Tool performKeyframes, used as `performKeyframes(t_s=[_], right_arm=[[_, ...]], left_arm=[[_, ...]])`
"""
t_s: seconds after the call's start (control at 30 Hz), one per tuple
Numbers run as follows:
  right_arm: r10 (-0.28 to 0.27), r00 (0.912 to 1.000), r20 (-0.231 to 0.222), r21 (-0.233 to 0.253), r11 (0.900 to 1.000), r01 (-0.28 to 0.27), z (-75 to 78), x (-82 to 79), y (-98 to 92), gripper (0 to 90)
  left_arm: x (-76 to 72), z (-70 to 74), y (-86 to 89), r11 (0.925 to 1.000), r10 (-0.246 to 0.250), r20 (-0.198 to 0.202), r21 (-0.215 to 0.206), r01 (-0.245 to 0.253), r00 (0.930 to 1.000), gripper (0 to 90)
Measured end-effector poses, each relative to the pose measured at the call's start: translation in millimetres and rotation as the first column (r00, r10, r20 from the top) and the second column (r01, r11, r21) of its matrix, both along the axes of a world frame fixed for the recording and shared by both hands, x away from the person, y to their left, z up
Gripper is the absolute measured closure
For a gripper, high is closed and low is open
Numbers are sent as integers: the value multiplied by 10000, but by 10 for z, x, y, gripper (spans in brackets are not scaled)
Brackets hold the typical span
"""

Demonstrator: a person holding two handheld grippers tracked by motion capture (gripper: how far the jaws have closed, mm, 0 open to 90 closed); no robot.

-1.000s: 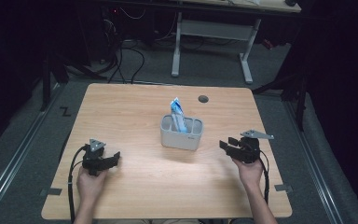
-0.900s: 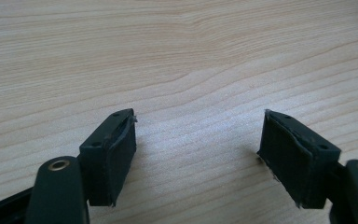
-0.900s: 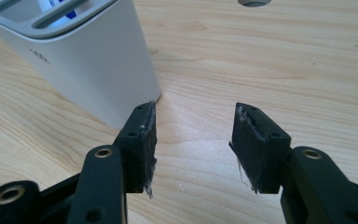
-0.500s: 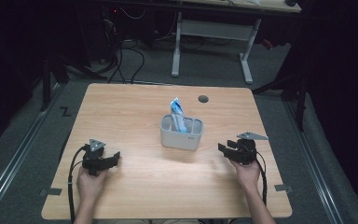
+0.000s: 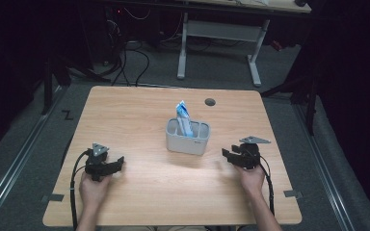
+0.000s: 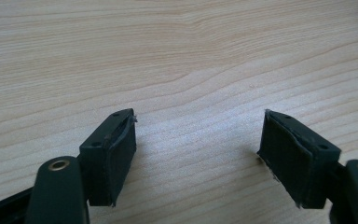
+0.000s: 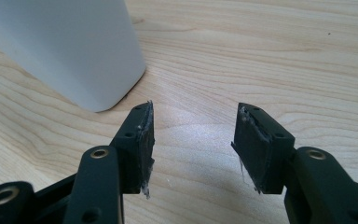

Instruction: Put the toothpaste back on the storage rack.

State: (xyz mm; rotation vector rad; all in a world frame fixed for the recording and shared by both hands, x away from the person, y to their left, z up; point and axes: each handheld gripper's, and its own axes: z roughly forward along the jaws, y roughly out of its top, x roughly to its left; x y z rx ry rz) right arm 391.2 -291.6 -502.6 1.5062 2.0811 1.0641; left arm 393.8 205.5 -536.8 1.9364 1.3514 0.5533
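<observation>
With both grippers, left [image 5: 117, 164] and right [image 5: 227, 156], gaping empty on the table [image 5: 139, 115], the risk was that the right one, nearest the bin [image 5: 188, 142] holding the upright blue tube [image 5: 185, 117], would nudge the light bin and tip it.

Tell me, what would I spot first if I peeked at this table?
Probably the grey holder standing in the middle of the wooden table, with a blue and white packet poking out of its top. Next come the two black grippers near the front edge, the left gripper and the right gripper, both open and holding nothing.
</observation>
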Motion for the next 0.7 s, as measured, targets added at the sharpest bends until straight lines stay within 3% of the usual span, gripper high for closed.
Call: performKeyframes(t_s=[0.7], right_arm=[[-52, 10000, -85, -540, 9985, 47, -151, 88, 73, 467]], left_arm=[[0, 0, 2, 10000, 8, -7, -28, -8, 10000, 273]])
